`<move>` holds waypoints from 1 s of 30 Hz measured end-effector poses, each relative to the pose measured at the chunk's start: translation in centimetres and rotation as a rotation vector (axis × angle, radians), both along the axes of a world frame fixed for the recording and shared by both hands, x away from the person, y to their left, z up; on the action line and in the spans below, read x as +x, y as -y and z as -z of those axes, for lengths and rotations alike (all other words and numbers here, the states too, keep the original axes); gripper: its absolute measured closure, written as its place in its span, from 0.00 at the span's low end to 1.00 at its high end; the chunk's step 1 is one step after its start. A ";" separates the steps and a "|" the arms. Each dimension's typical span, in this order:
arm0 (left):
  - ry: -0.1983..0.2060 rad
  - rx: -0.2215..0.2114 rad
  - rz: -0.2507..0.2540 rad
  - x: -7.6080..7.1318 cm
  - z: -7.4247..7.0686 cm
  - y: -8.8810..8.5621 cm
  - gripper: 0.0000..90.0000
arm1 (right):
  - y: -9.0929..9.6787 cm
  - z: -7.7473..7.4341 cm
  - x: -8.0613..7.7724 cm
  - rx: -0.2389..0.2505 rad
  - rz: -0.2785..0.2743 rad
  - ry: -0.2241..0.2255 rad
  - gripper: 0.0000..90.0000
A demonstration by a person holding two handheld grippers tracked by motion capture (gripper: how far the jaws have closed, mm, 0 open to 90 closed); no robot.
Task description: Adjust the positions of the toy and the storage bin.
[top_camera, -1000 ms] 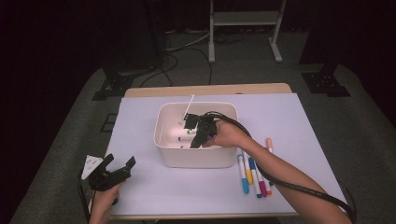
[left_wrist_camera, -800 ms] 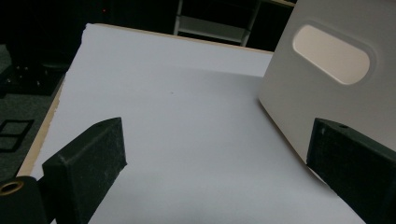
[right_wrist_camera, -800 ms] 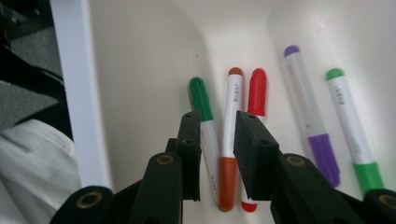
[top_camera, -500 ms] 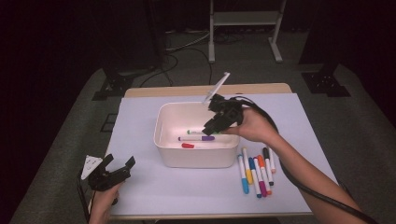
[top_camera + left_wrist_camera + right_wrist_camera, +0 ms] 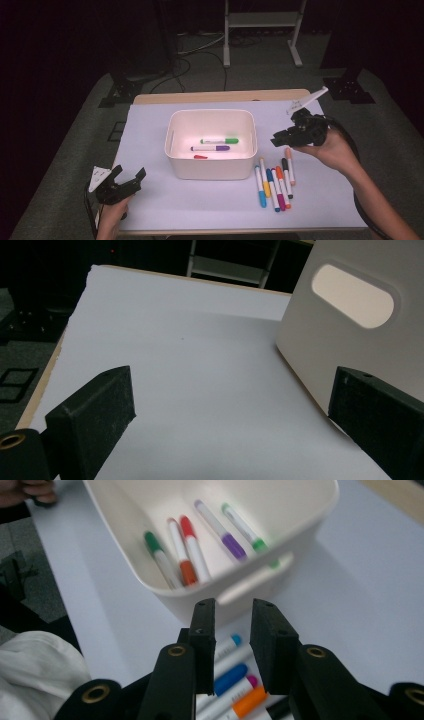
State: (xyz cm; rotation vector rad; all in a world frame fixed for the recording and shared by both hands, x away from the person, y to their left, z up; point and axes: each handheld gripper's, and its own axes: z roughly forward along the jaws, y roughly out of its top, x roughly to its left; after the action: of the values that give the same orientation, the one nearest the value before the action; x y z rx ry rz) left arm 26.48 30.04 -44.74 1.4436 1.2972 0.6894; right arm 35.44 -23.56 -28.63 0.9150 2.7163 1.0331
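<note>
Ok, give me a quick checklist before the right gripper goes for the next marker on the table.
1. Right gripper empty: ok, nothing between its jaws, which stand a little apart.
2. Right gripper clear of the bin: ok, off its right side.
3. Loose markers reachable: ok, they lie on the table below that gripper.
4. Jaws wide enough to take a marker: cannot tell.
5. Room in the bin: ok, four markers on its floor, space left.
6. Left gripper out of the way: ok, open, near the table's front left corner.
</note>
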 end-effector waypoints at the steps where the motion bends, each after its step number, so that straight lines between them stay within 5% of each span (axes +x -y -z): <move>1: -0.001 0.001 0.000 0.0 0.0 0.0 0.04 | 0.7 0.8 0.1 -0.002 0.024 -0.017 0.79; 8: -0.005 0.006 0.002 0.0 0.1 0.0 0.04 | 4.2 6.9 1.0 0.004 0.147 -0.108 0.77; 14: -0.006 0.004 0.000 0.0 0.1 -0.1 0.04 | 5.4 10.4 1.4 -0.017 0.225 -0.144 0.77; 21: -0.005 0.004 0.000 0.0 0.1 -0.1 0.04 | 5.3 12.8 1.9 -0.078 0.273 -0.160 0.77; 30: -0.003 0.002 -0.003 0.0 0.1 -0.2 0.04 | 5.2 13.5 1.8 -0.137 0.311 -0.129 0.77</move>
State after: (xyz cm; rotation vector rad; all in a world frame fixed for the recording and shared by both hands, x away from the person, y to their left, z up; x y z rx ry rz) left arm 26.45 30.19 -44.82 1.4447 1.3015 0.6912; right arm 37.23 -28.76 -42.15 1.3642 2.5857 0.7429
